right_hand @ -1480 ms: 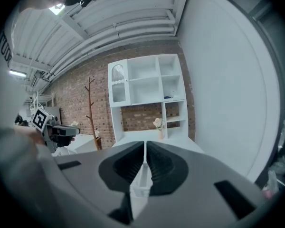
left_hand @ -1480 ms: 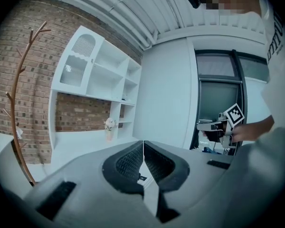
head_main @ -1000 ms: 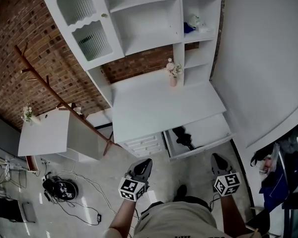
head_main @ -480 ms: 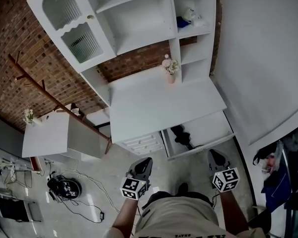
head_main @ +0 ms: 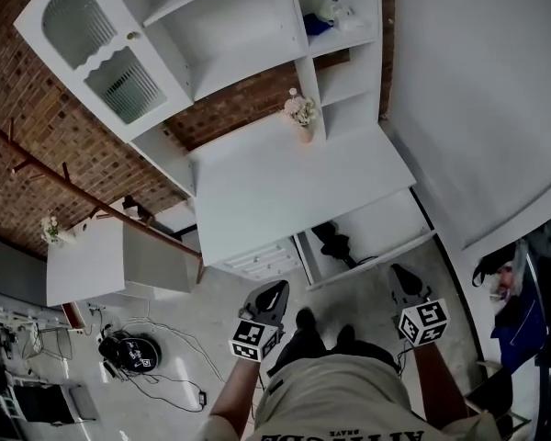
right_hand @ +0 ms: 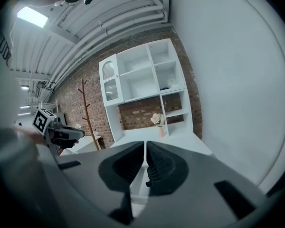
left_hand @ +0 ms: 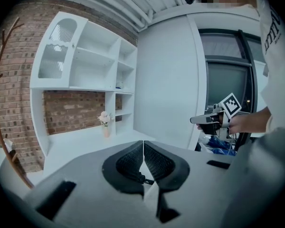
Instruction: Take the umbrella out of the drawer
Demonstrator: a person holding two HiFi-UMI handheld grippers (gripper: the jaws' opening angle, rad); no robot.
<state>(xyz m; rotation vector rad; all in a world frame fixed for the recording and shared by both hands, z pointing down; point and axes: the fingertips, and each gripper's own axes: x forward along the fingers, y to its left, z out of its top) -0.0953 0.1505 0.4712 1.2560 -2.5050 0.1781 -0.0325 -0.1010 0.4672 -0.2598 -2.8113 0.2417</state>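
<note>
A black folded umbrella [head_main: 335, 244] lies in the left part of the open white drawer [head_main: 387, 253] under the desk's right side. My left gripper [head_main: 276, 288] hovers over the floor in front of the small closed drawers, left of the open one; its jaws are shut and hold nothing [left_hand: 143, 144]. Just in front of the open drawer's right end floats my right gripper [head_main: 398, 273], jaws together and empty [right_hand: 145, 144]. Both point toward the desk and touch nothing. Neither gripper view shows the umbrella.
The white desk [head_main: 285, 186] carries a small vase of flowers [head_main: 301, 118] under a shelf unit [head_main: 248, 26]. A wooden coat rack [head_main: 92, 200] and a low white cabinet [head_main: 96, 263] stand at left. Cables and a round black device [head_main: 129, 352] lie on the floor.
The person has stepped closer to the desk; both feet now show. Both grippers have come nearer to the drawer front, still shut and empty. The umbrella has not moved.
</note>
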